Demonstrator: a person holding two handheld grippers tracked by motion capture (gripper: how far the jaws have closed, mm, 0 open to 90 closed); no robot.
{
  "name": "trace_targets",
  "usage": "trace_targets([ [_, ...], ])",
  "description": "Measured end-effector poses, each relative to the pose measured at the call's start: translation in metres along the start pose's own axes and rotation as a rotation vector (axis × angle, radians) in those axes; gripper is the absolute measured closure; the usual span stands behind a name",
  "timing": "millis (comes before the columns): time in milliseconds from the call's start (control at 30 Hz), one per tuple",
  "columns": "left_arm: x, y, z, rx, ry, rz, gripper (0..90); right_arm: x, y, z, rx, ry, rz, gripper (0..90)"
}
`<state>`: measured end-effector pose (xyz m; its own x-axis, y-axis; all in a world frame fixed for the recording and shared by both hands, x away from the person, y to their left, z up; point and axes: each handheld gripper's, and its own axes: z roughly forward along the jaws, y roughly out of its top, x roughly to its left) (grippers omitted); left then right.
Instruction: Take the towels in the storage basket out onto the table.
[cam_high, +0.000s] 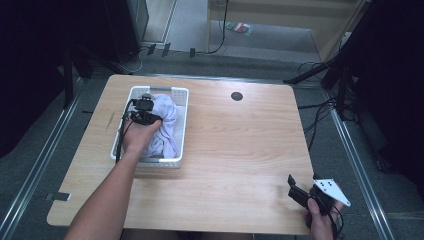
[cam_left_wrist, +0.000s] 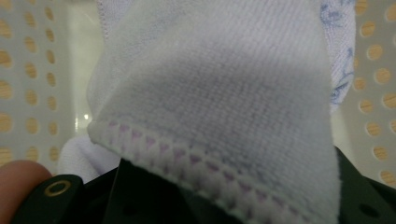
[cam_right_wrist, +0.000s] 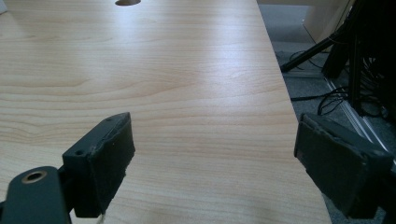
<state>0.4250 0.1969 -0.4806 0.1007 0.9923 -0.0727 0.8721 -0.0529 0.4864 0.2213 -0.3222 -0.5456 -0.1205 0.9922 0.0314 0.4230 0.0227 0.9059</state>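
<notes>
**L claw in the basket, on the cloth**

R claw (cam_high: 299, 192) sits nearest, at the front right corner of the surface (cam_high: 240, 145). Its jaws stand wide apart w/ nothing between them; in the right gripper view just bare wood shows past the pads.

Further in, the left hand (cam_high: 137, 136) reaches into the white basket (cam_high: 181, 125) on the left side of the surface. L claw (cam_high: 144, 111) is down against the cloth (cam_high: 167, 117), which lies bunched inside the basket. In the left gripper view a hemmed edge of cloth (cam_left_wrist: 224, 107) drapes right over the jaws, hiding them, so can't tell if they're closed on it or just under it.

Handling, as a guess: cloth is soft, light, floppy terry w/ a stitched hem. Won't slip much, won't break, but will sag and drag whatever isn't held. Best hold prob. a pinch on the hem or a corner, where fabric is thicker. The light perforated basket may lift w/ it if cloth snags.

Far edge: a round cable hole (cam_high: 237, 96).
</notes>
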Motion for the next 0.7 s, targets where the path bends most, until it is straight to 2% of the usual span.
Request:
trace_targets([
  [233, 0.003, 0.001, -0.023, -0.062, -0.018, -0.020, 57.9, 0.000, 0.000, 0.000, 0.000, 0.003, -0.004, 12.3],
  [267, 0.003, 0.002, -0.031, -0.085, -0.020, -0.020, 57.9, 0.000, 0.000, 0.000, 0.000, 0.001, -0.002, 12.3],
  [333, 0.001, 0.002, -0.037, -0.097, -0.008, 0.003, 57.7, 0.000, 0.000, 0.000, 0.000, 0.002, -0.001, 12.3],
  [533, -0.004, 0.005, -0.054, -0.144, -0.013, 0.016, 57.7, 0.000, 0.000, 0.000, 0.001, 0.000, -0.008, 12.4],
  [700, -0.012, 0.009, -0.071, -0.179, -0.038, 0.026, 57.5, 0.001, 0.000, 0.000, 0.003, 0.004, -0.014, 12.3],
])
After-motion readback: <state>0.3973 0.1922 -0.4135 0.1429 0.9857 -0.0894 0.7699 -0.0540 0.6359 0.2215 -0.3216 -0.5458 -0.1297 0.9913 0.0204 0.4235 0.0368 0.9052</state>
